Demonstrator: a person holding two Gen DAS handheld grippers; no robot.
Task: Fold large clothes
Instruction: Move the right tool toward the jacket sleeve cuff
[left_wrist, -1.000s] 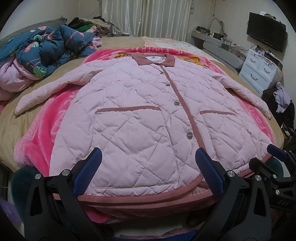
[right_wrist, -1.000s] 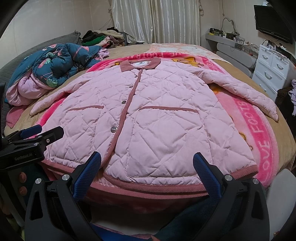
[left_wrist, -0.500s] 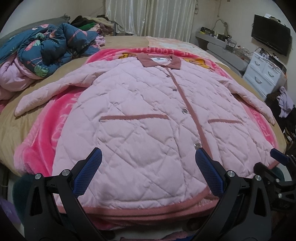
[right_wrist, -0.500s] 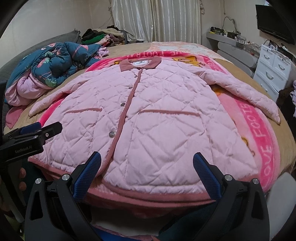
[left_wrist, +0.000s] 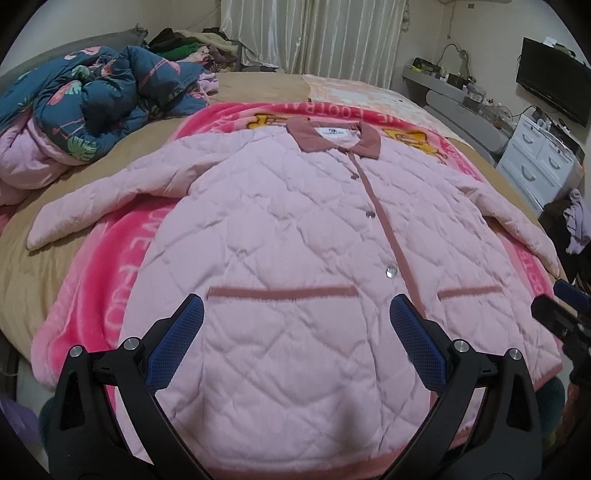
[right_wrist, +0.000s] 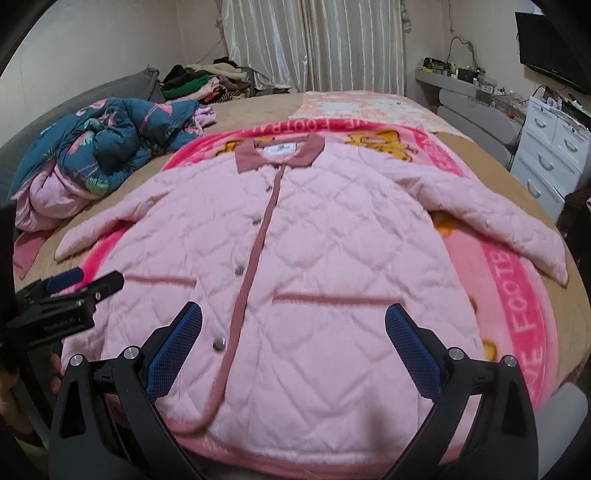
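Pink quilted jacket lies flat, front up, buttoned, on the blanket, sleeves out. Left gripper and right gripper hover over the hem, jaws wide, holding nothing. Likely pre-fold; next move: grab a sleeve or side edge.

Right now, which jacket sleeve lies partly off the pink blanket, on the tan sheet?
The left-hand sleeve as the cameras see it, by the blue quilt: its cuff rests on tan sheet. The other sleeve overlies the blanket.
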